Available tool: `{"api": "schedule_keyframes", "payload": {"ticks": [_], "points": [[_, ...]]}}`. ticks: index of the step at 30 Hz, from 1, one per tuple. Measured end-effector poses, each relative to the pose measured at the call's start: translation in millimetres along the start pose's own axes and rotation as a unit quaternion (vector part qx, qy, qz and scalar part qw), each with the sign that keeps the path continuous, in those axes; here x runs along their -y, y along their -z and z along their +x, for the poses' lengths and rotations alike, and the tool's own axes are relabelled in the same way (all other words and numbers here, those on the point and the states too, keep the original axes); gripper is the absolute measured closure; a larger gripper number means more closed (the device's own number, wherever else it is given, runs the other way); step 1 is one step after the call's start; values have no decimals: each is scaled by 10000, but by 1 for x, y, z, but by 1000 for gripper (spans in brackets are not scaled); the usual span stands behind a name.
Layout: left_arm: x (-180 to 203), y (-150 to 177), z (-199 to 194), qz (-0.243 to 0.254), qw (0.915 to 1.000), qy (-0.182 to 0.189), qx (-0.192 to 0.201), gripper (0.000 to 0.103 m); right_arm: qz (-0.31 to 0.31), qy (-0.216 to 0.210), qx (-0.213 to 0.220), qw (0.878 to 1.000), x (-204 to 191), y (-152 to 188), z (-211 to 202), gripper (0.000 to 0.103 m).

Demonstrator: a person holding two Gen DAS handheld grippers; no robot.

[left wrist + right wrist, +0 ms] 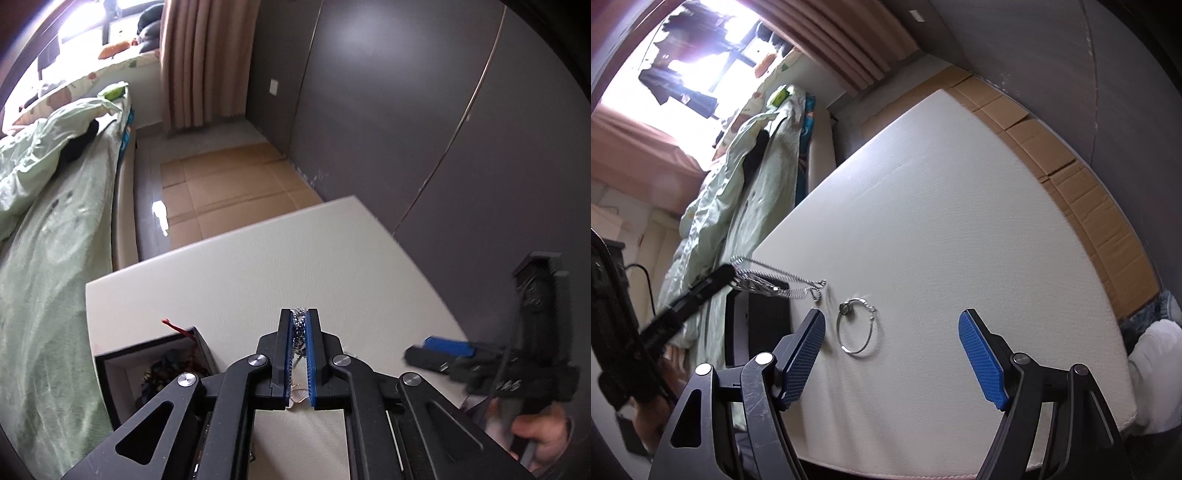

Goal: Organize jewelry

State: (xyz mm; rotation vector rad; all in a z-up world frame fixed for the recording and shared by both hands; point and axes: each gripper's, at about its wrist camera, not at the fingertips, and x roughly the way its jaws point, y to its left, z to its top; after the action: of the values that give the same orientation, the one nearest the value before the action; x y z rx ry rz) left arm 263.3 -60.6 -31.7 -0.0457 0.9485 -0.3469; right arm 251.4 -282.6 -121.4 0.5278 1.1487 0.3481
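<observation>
The left gripper (299,317) has its jaws clenched on a silver chain necklace (298,325); fine metal links bunch between the blue ribbed pads and a thin strand trails down behind them toward the surface (258,266), a cream sheet with a faint leathery grain. In the right wrist view the same necklace (783,282) hangs in slack beaded loops from the left gripper's tips (727,275), its far end drooping to touch the surface just ahead of the right gripper's left jaw. To the left of the left jaws and a little nearer the camera stands an open jewelry box (155,365), square, with dark outer walls and a pale lining, holding a heap of dark beads and a red cord that sticks up over its rim.

The right gripper (892,321) has its jaws released, spread wide, the blue pads textured like woven mesh. A silver bangle (857,328), a thin round hoop carrying a small ring-shaped charm at its top, lies flat on the surface between those jaws, closer to the left one and touching neither.
</observation>
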Motion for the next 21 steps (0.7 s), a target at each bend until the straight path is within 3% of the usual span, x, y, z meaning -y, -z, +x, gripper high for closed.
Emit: {"api": "schedule_keyframes", "payload": {"ticks": [4,9,11,15,19,21], "points": [[-4,-2,-21,-95,9995,89,277,103,-397,111,-65,9991,-17,3,8,29],[-8,-8,-44,-176,9979,173,598,103,-731,344,-285,9963,-29,7,25,45],[-8,-10,-45,-152,9979,247,572,103,-833,489,-376,9946,-33,7,33,53],[-10,-6,-36,-170,9987,284,399,103,-1036,759,-446,9907,-41,8,45,58],[-11,-3,-26,-208,9991,305,194,103,-1180,909,-601,9870,-46,10,57,75],[-14,-2,-18,-289,9991,321,34,101,-1397,1172,-583,9815,-50,12,60,94]]}}
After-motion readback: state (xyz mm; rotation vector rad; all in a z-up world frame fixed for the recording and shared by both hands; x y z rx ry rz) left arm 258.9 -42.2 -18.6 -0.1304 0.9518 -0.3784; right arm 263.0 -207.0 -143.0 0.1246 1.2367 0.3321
